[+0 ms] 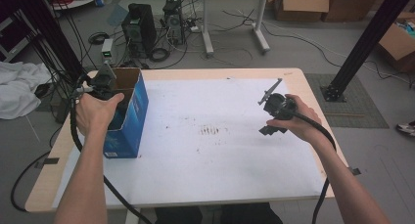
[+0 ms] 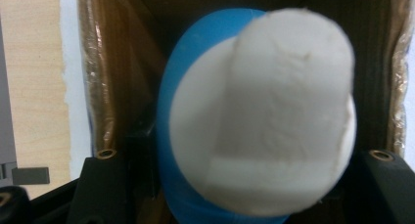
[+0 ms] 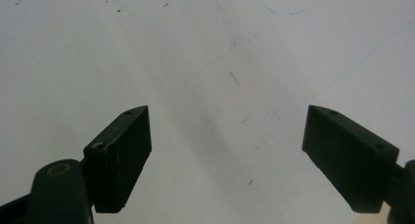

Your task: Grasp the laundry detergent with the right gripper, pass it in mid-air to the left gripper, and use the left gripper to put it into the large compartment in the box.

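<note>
open blue box (image 1: 128,114) at left of the high view, on the white sheet (image 1: 220,136) covering the table (image 1: 49,170). inside it, close up in the left gripper view, a blue and white soft thing (image 2: 259,131) squeezed between left gripper (image 2: 244,185) fingers. right gripper (image 3: 242,160) at right, fingers spread wide over bare sheet, well apart from the box.

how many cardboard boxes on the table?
1: the open blue cardboard box at the table's left edge, where the left gripper holds a blue-and-white rounded object inside it. More boxes sit on the floor beyond.
</note>
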Demonstrator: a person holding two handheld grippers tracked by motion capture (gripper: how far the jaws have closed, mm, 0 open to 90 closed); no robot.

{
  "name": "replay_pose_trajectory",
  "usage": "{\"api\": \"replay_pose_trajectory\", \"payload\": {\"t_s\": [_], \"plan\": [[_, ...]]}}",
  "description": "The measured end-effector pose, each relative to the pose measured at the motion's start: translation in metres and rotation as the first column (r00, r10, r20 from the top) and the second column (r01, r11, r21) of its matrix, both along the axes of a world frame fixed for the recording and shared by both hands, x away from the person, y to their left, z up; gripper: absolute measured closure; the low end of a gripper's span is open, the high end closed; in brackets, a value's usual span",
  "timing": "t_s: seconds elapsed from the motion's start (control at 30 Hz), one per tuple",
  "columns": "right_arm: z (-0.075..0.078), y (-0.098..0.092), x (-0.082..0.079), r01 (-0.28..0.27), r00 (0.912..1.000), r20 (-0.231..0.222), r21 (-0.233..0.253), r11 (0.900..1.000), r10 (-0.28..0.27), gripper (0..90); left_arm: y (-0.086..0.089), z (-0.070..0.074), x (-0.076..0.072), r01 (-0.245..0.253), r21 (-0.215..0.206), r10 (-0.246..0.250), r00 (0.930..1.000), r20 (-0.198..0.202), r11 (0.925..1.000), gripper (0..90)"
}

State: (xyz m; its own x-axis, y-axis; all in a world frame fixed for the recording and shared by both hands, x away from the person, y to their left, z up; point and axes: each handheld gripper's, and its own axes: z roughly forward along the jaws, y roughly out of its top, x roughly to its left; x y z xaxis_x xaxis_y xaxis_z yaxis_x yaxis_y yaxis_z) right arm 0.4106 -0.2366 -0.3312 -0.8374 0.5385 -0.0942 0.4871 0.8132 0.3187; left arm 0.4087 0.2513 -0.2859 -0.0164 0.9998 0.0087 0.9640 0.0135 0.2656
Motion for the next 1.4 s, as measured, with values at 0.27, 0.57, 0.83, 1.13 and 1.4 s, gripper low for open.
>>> {"api": "replay_pose_trajectory", "payload": {"t_s": [0.27,0.57,0.83,1.13,1.4], "plan": [[-0.0016,0.0013,-0.001,-0.002,1.0,-0.002,0.001,1.0,0.002,18.5,0.0,-0.0018,-0.0024,0.001,-0.002,-0.001,1.0,-0.003,1.0,37.7],[-0.0029,0.0015,-0.0031,-0.003,1.0,-0.005,0.001,1.0,0.003,18.5,-0.0043,-0.0023,-0.0048,0.01,0.017,-0.01,0.9999,0.004,0.9998,37.6],[-0.0032,-0.0006,-0.0032,0.0,1.0,-0.005,0.001,1.0,0.0,18.5,-0.003,-0.0029,-0.0049,0.002,0.013,-0.002,0.9999,0.012,0.9999,37.4],[-0.0048,0.0019,-0.0025,-0.004,1.0,-0.009,-0.001,1.0,0.004,18.5,-0.0025,-0.0029,-0.005,0.006,0.01,-0.006,0.9999,0.012,0.9999,37.4],[-0.0061,0.0024,-0.0025,-0.005,0.9999,-0.012,-0.006,1.0,0.005,18.4,-0.003,-0.003,-0.0052,0.006,0.01,-0.006,0.9999,0.013,0.9999,37.1]]}}
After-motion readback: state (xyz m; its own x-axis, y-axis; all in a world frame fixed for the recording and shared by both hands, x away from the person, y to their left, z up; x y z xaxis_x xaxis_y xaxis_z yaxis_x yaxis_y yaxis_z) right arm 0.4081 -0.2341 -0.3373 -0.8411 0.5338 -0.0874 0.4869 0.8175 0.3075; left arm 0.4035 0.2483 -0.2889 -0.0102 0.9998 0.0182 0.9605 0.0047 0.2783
